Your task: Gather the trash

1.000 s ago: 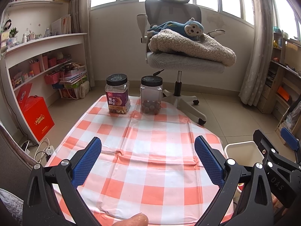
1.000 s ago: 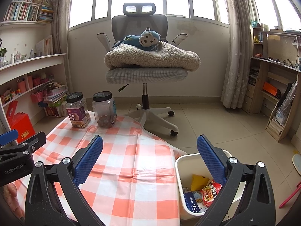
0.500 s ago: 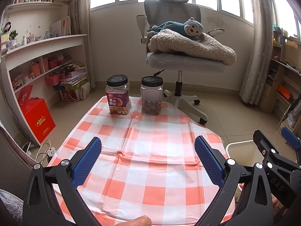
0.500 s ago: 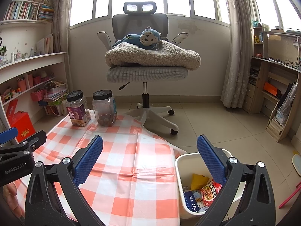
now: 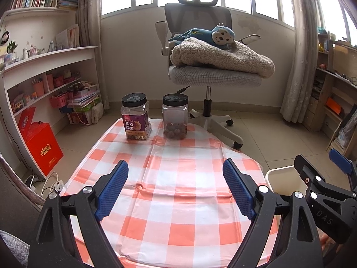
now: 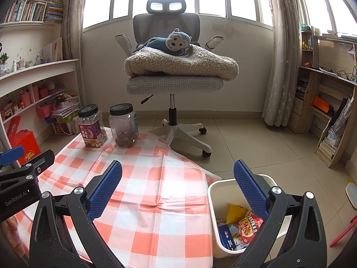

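Two black-lidded jars (image 5: 154,119) on checked cloth (image 5: 178,178) (office chair (image 5: 209,51) behind)

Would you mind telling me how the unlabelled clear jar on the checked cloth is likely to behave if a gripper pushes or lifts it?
The clear jar looks rigid plastic, so probably stiff. Only its bottom holds brown contents, so likely light and stable. Its smooth walls may be slippery.
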The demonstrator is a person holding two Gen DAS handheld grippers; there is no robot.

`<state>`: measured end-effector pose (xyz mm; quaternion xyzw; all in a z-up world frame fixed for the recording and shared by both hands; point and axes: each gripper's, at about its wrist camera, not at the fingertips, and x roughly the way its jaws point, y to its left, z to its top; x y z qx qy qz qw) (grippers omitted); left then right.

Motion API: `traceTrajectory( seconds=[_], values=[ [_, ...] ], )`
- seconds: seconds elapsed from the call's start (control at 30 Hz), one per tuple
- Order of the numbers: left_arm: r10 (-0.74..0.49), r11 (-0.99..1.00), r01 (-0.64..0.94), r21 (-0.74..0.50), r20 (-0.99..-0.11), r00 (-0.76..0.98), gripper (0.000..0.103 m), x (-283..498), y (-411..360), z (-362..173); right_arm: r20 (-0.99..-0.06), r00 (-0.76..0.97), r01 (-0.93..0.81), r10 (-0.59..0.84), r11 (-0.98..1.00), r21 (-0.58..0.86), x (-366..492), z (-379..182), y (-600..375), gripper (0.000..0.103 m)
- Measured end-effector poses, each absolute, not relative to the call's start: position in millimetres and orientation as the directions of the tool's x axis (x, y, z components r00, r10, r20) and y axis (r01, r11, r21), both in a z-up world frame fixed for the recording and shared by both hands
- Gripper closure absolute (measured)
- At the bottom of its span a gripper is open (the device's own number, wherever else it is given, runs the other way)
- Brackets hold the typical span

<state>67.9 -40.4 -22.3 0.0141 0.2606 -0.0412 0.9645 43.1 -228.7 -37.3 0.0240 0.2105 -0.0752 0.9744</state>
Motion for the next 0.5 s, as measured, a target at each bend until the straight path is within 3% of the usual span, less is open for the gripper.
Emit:
traceTrajectory(
  seconds=[0.2,0.33,0.5],
  values=[
    [-0.087,0.995,0.103,0.006,-0.498,0.863,0.023,66.0,-40.4,-22.9,-0.419,0.898,0.164,-0.137,0.986,0.028,44.1,-34.1,-236.1,0.007],
    [-0.062,0.998,0.069,-0.006,-0.507,0.86,0.008,69.3,-36.9,-21.2,-0.418,0.896,0.178,-0.149,0.984,0.03,44.1,-32.9,-239.1,0.007],
    [-0.058,0.998,0.045,-0.037,-0.521,0.852,0.007,72.3,-28.9,-21.4,-0.426,0.89,0.194,-0.16,0.98,0.038,46.3,-32.0,-242.3,0.007]
  ],
)
